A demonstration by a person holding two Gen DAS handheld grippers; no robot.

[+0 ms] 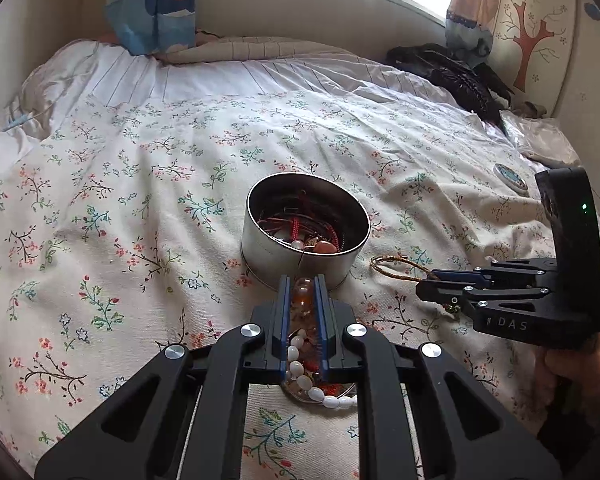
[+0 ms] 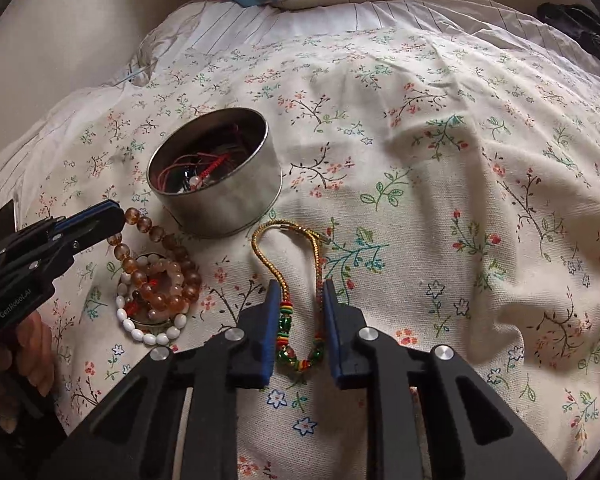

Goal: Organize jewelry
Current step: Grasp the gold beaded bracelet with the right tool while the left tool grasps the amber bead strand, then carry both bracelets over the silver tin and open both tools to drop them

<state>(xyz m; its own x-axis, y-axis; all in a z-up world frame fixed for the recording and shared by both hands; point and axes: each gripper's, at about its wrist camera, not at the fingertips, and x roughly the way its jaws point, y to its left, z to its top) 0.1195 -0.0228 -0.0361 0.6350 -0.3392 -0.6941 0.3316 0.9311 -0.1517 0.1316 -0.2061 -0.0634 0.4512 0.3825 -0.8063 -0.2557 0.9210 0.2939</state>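
A round metal tin (image 2: pixel 216 184) sits on the flowered bedspread (image 2: pixel 440 200), left of centre in the right wrist view and at the middle of the left wrist view, with red cords and a few beads lying inside it. Just below and left of the tin in the right wrist view lies a heap of bracelets: an amber bead bracelet (image 2: pixel 172 268) coiled over paler beads, and a white bead string (image 2: pixel 148 334) curving along the heap's lower edge. The left gripper (image 2: pixel 114 216) enters from the left edge of that view, its jaws nearly together and clamped on the amber bead bracelet at the top of the heap; in the left wrist view orange beads show squeezed between the blue pads at lower centre. A gold cord necklace (image 2: pixel 290 264) with green, red and yellow beads at its lower end lies below the tin, its loop reaching up close to the tin's wall. The right gripper (image 2: pixel 302 292) stands over it at lower centre, the jaws narrowly apart with both strands of the cord between the pads; whether the pads press on the cord cannot be told. A hand (image 2: pixel 32 356) shows at the lower left edge behind the left gripper.
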